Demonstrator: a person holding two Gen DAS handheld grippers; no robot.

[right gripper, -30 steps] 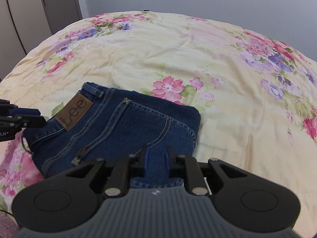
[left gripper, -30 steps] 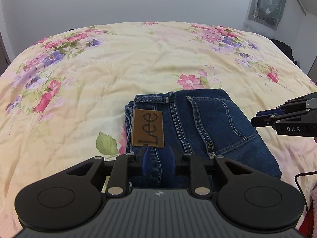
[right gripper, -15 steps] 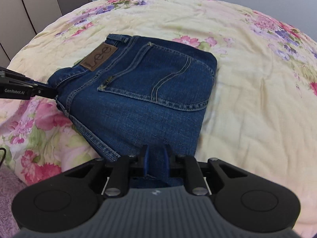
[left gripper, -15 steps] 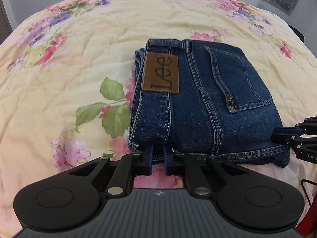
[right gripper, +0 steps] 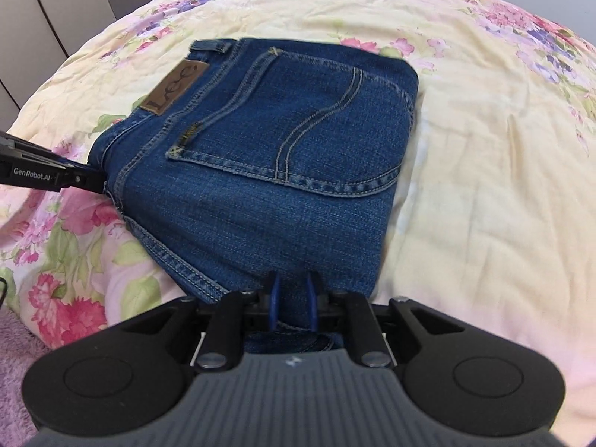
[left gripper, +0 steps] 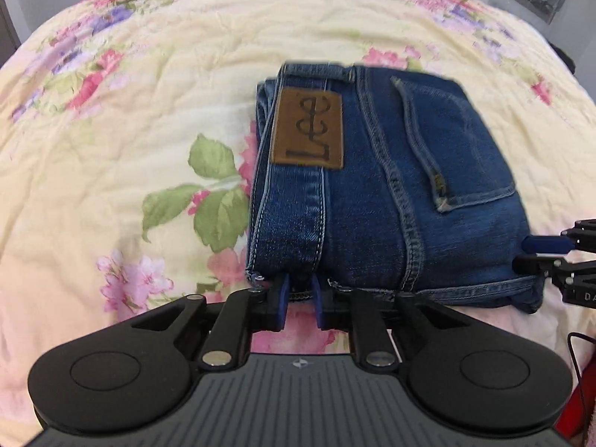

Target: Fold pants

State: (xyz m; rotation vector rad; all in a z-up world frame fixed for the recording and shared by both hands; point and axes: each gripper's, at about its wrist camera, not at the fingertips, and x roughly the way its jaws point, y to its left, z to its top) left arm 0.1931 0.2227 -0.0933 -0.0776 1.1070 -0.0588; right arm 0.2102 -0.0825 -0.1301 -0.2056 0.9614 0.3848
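**Folded Jeans Set Down, Both Grippers at the Near Hem**

While the pants [left gripper: 391,193] lie as a compact folded stack on the floral bed cover [left gripper: 130,93], nearer the bed's front edge than its far one, both grippers sit at the stack's near side. The left gripper [left gripper: 300,303] stands at the corner below the leather brand patch [left gripper: 308,130]; its jaws have just been opening, and they now stand slightly spread with the denim edge between them, the pads not visibly pressing on it. The right gripper [right gripper: 292,300] is at the opposite near corner, below the back pocket [right gripper: 298,126]; its jaws have likewise just been opening, and cloth lies between the blue pads, though I cannot tell whether they press on it.

Denim like this is probably fairly heavy, thick and limp: layers will sag and slide apart if lifted from a single point. Seamed hems and the waistband are likely the firmest places to take hold, catching all layers at both corners together. The fold looks nearly or fully complete.
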